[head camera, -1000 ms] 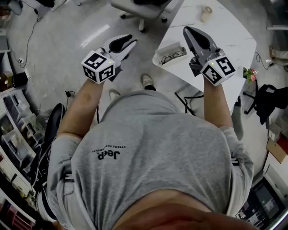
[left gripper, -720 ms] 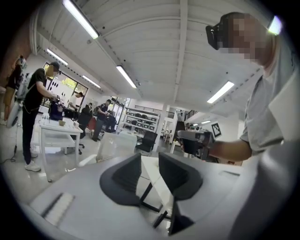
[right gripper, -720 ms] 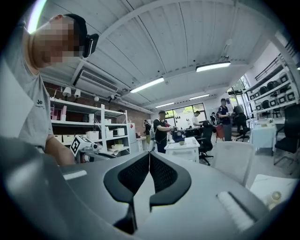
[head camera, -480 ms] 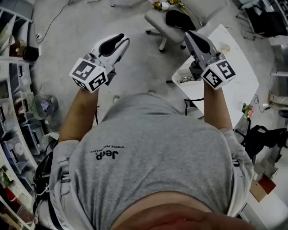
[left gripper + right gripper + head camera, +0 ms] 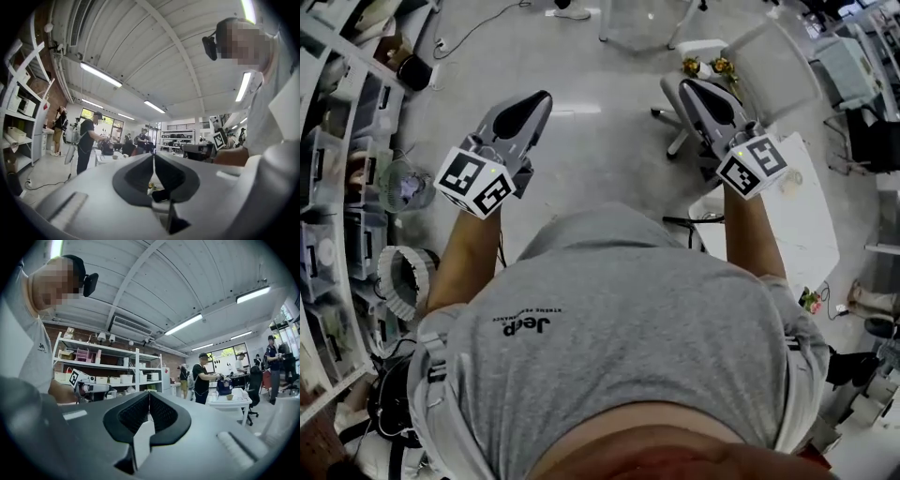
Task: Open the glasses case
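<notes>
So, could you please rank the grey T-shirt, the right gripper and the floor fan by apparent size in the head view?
1. grey T-shirt
2. right gripper
3. floor fan; it stands farther from the camera, so its real size is unsure.

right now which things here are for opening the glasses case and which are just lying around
For the job: left gripper, jaws have just been closing, nothing between them; right gripper, shut, empty; white table. There is no glasses case in view.
Lying about: fan; office chair; shelves.
</notes>
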